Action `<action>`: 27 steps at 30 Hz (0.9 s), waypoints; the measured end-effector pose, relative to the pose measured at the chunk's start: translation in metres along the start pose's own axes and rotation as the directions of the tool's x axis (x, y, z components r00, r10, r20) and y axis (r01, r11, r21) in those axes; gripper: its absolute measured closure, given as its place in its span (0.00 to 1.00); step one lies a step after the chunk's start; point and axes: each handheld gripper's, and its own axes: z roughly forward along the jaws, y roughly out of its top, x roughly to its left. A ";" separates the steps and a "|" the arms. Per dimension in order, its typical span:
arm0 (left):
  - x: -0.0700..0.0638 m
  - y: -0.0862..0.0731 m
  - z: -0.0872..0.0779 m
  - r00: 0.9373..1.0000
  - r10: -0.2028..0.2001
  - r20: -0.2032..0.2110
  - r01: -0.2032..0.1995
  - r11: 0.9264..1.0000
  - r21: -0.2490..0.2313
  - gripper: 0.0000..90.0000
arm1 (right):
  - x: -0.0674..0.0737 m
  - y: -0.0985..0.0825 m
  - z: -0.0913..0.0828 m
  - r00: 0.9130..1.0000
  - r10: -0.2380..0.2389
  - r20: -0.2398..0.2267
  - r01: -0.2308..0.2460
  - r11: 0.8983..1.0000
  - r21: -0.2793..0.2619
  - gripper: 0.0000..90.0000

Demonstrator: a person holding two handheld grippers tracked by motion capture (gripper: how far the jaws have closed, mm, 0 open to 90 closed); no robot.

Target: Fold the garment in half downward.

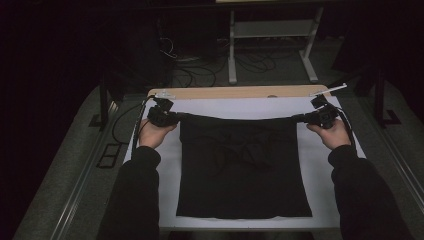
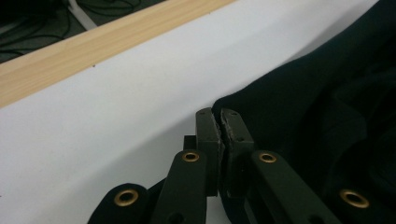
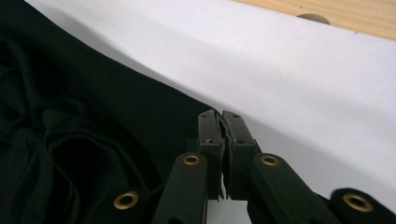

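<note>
- High view: black garment (image 1: 242, 170) flat on white table cover (image 1: 320, 165), top edge stretched btwn both grippers.
- Left gripper (image 1: 176, 118): jaws clamped on garment's top-left corner.
- Right gripper (image 1: 298, 119): jaws clamped on top-right corner.

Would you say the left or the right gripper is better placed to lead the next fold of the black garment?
Neither: left gripper and right gripper each pinch a far corner of the black garment.
</note>
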 end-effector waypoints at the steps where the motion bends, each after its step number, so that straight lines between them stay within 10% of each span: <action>1: 0.000 0.000 0.000 1.000 0.000 0.000 0.000 1.000 0.000 0.96 | 0.000 0.002 0.000 1.000 -0.002 0.000 0.002 1.000 -0.003 0.95; 27: 0.024 0.026 0.011 1.000 0.000 -0.027 0.000 1.000 -0.016 0.96 | -0.011 0.040 0.008 0.999 -0.009 0.046 0.010 1.000 -0.013 0.95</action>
